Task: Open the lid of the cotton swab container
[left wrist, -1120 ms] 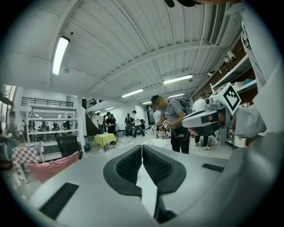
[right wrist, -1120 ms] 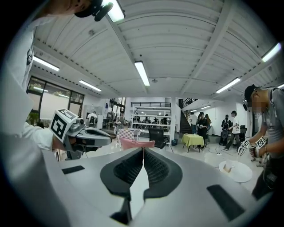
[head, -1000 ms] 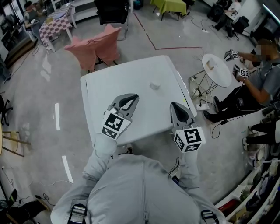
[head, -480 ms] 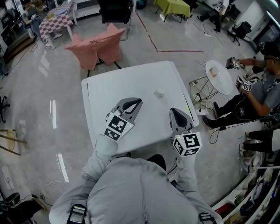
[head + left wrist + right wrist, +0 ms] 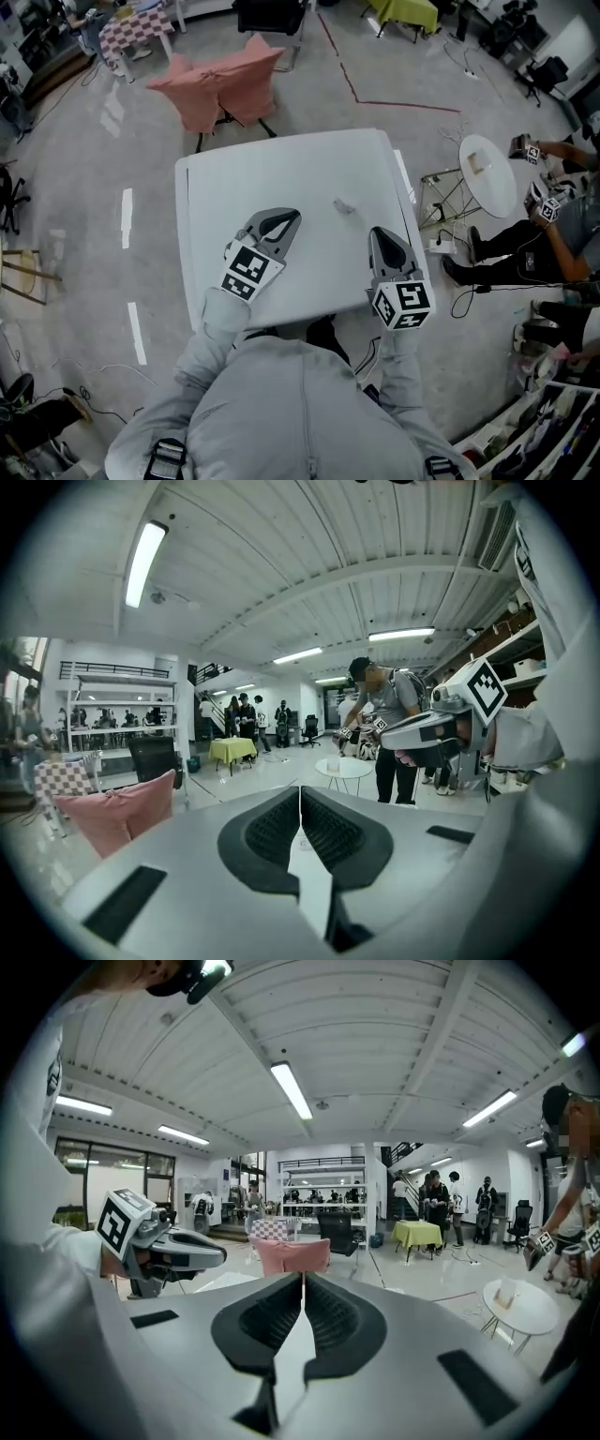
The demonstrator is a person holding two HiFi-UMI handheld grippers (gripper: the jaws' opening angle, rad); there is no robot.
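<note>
Desk (image 5: 281, 178): white, smooth, matt. Floor (image 5: 80, 272): grey, glossy. Chair cover (image 5: 220, 89): pink cloth. Left gripper (image 5: 300, 794) pads (image 5: 272, 832): black, ribbed.

Bright, even indoor light from ceiling tube lamps (image 5: 291, 1089). Faint glare on floor (image 5: 111, 105); white surface (image 5: 281, 178) flat, low contrast. Gripper views: strong fisheye, black vignette corners, left gripper (image 5: 300, 794) body soft up close. Head view sharp.

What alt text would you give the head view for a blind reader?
From above, a person in grey holds a shut left gripper and a shut right gripper over a white table; a small container lies ahead, untouched. A pink-draped chair stands beyond.
</note>
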